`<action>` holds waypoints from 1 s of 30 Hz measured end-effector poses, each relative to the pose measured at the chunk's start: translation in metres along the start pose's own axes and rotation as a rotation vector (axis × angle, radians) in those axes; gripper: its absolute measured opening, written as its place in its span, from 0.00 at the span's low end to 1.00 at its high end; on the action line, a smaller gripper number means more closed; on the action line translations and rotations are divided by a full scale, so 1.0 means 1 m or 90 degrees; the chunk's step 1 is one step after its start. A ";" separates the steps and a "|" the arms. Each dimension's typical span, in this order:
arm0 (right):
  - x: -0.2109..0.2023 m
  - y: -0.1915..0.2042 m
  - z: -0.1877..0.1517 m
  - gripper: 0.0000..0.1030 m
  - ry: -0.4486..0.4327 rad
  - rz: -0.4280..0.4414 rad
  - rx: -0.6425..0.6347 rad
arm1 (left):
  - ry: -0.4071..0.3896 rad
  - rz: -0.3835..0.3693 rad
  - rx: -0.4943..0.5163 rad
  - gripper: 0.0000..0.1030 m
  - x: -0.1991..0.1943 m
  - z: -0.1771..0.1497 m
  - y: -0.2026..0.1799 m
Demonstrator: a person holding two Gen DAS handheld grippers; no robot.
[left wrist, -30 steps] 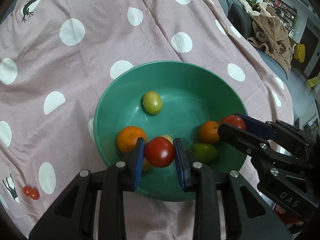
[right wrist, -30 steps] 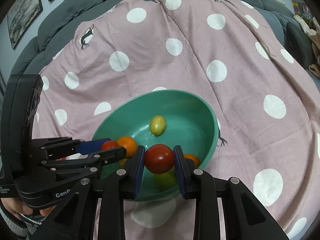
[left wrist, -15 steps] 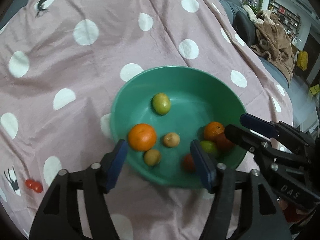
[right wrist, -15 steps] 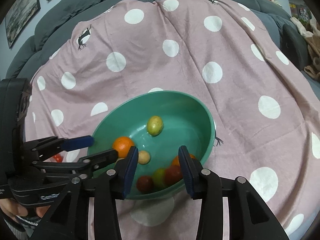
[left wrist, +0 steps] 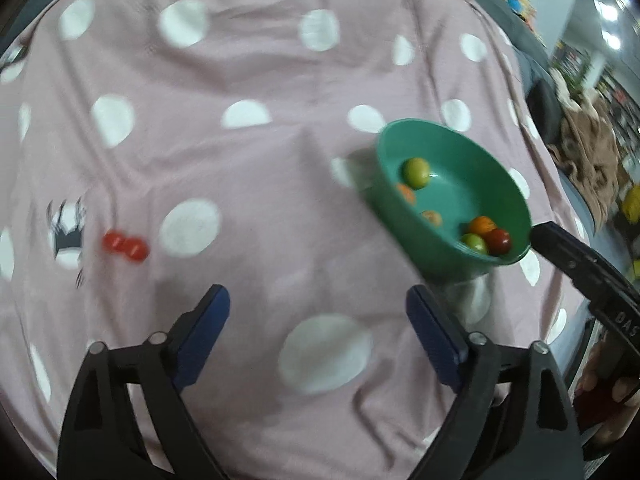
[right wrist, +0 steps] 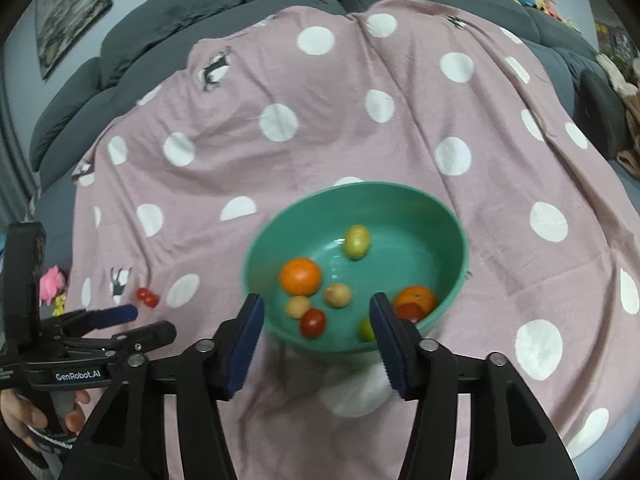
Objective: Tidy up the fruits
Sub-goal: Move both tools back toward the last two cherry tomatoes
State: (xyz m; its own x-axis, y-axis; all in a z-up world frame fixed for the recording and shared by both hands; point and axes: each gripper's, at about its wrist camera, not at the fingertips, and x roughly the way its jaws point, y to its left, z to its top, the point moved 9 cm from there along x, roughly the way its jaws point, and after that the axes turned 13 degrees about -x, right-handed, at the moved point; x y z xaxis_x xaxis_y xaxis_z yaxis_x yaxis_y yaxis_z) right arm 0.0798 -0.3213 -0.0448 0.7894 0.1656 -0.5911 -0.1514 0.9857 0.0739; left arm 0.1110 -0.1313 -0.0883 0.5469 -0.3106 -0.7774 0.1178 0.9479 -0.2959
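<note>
A green bowl (right wrist: 452, 220) on the pink spotted cloth holds several fruits: oranges (right wrist: 300, 276), a yellow-green one (right wrist: 357, 241), small brown ones and a red tomato (right wrist: 313, 322). My right gripper (right wrist: 316, 320) hangs over the bowl's near rim, its jaws opening and nothing between them. In the left wrist view the bowl (left wrist: 408, 208) lies off to the right. Two small red fruits (left wrist: 125, 245) lie on the cloth at the left. My left gripper (left wrist: 318, 312) is over bare cloth, its jaws opening wide and empty.
A grey sofa (right wrist: 168, 12) runs behind the cloth. Brown clothing (left wrist: 588, 160) is heaped at the far right. A hand (right wrist: 24, 420) holds the left gripper's handle at the lower left of the right wrist view.
Both grippers let go of their red tomatoes, which now lie in the bowl. The left gripper swung left, away from the bowl, toward the two small red fruits. The right gripper drew back a little.
</note>
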 end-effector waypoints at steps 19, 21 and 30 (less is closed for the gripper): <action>0.000 0.093 0.005 0.57 0.023 0.053 -0.104 | -0.024 -0.017 -0.152 0.99 -0.056 -0.023 0.094; 0.002 0.102 0.005 0.57 0.027 0.060 -0.113 | -0.020 -0.017 -0.164 0.99 -0.057 -0.024 0.099; 0.014 0.145 0.003 0.57 0.051 0.090 -0.162 | -0.031 -0.025 -0.194 0.99 -0.066 -0.028 0.124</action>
State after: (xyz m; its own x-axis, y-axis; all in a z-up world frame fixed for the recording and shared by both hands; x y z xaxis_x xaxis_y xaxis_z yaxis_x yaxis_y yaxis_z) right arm 0.0710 -0.1758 -0.0396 0.7014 0.2881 -0.6519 -0.4089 0.9118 -0.0370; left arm 0.0661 0.0051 -0.0896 0.5864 -0.3360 -0.7371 -0.1108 0.8681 -0.4839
